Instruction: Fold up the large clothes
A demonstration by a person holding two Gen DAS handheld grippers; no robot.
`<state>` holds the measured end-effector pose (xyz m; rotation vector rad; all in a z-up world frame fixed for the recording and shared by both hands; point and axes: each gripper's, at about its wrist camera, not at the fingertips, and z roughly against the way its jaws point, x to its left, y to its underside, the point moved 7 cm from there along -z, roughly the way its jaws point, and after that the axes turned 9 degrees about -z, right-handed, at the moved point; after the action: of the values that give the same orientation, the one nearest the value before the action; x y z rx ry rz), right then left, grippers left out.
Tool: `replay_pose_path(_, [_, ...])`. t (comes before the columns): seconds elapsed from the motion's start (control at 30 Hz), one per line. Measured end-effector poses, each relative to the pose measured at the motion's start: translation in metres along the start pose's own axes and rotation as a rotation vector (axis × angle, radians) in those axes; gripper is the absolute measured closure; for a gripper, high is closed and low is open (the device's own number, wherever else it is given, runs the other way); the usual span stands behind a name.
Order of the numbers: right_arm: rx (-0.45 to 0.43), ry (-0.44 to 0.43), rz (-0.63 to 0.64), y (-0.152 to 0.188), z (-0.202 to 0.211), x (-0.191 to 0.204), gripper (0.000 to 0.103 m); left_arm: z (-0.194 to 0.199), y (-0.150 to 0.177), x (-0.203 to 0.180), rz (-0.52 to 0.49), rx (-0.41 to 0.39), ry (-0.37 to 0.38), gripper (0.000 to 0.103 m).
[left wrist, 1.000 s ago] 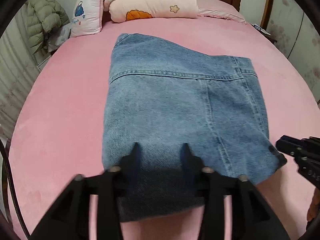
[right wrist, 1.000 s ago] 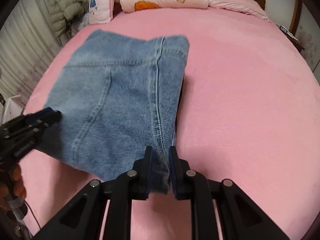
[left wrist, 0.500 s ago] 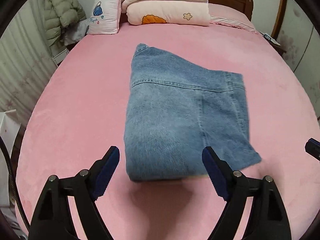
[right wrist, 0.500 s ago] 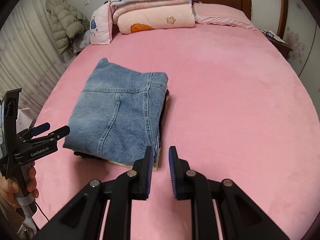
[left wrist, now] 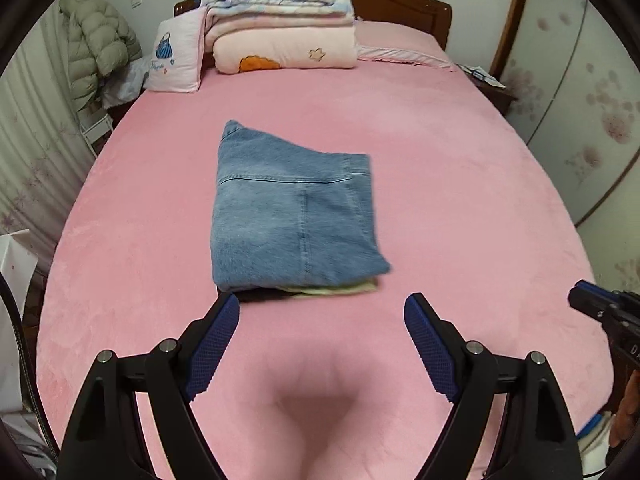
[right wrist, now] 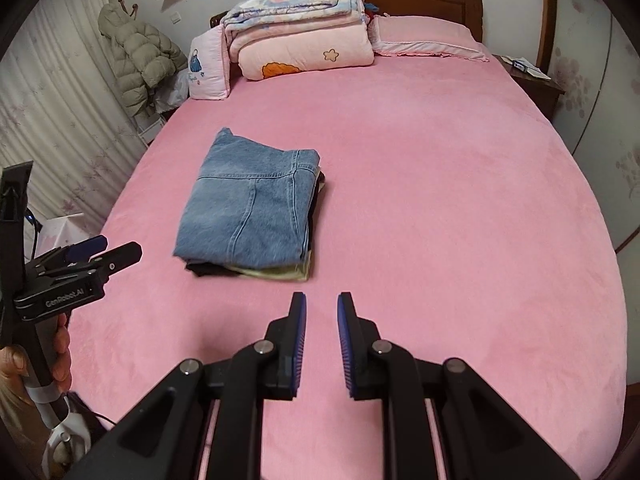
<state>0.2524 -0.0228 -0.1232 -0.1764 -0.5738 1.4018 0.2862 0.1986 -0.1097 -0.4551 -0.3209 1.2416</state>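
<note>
The left hand-held gripper (left wrist: 322, 314) hangs above the pink bed (left wrist: 460, 184) with its jaws spread wide and nothing between them. Ahead of it the folded jeans (left wrist: 292, 216) lie on a small stack of clothes (right wrist: 264, 272), one corner jutting past the layers beneath. That overhang could slump and loosen the fold. The right hand-held gripper (right wrist: 322, 314), jaws apart by a narrow gap and empty, could snag that edge if it dips

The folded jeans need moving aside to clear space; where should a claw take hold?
Grip the folded jeans at the near edge, coming from the foot of the bed. There the layers end open and stacked, so one finger can slide beneath the whole pile.
</note>
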Motion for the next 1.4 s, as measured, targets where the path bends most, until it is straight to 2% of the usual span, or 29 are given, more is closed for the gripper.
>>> replay_pose_path(0.13, [0.014,-0.034,-0.02,0.018,0.046,-0.011,0.087,0.052,0.009,-0.027,0.019,-0.016,0.019,0.019])
replay_pose_path(0.3, [0.003,-0.066,0.011,0.038,0.106,-0.019,0.087,0.11,0.025,-0.06,0.016,-0.018,-0.029,0.019])
replay_pose_path(0.4, [-0.001,-0.081,0.023,0.052,0.142,-0.028,0.087,0.138,0.039,-0.08,0.011,-0.014,-0.041,0.019])
replay_pose_path(0.57, [-0.006,-0.101,0.052,0.076,0.18,-0.041,0.087,0.175,0.066,-0.119,0.025,-0.03,-0.043,0.019])
replay_pose_path(0.73, [0.002,-0.111,0.048,0.102,0.197,-0.058,0.087,0.192,0.092,-0.153,0.048,-0.041,-0.041,0.019])
replay_pose_path(0.87, [-0.004,-0.095,0.049,0.122,0.203,-0.072,0.087,0.195,0.104,-0.175,0.05,-0.066,-0.081,0.019])
replay_pose_path(0.97, [-0.016,-0.075,0.042,0.133,0.205,-0.081,0.081,0.196,0.113,-0.192,0.054,-0.08,-0.111,0.019])
replay_pose_path(1.17, [-0.073,-0.029,0.044,0.144,0.211,-0.093,0.078,0.191,0.13,-0.224,0.058,-0.062,-0.091,0.018])
replay_pose_path(1.4, [-0.107,-0.026,0.031,0.152,0.221,-0.1,0.076,0.194,0.142,-0.246,0.047,-0.058,-0.085,0.018])
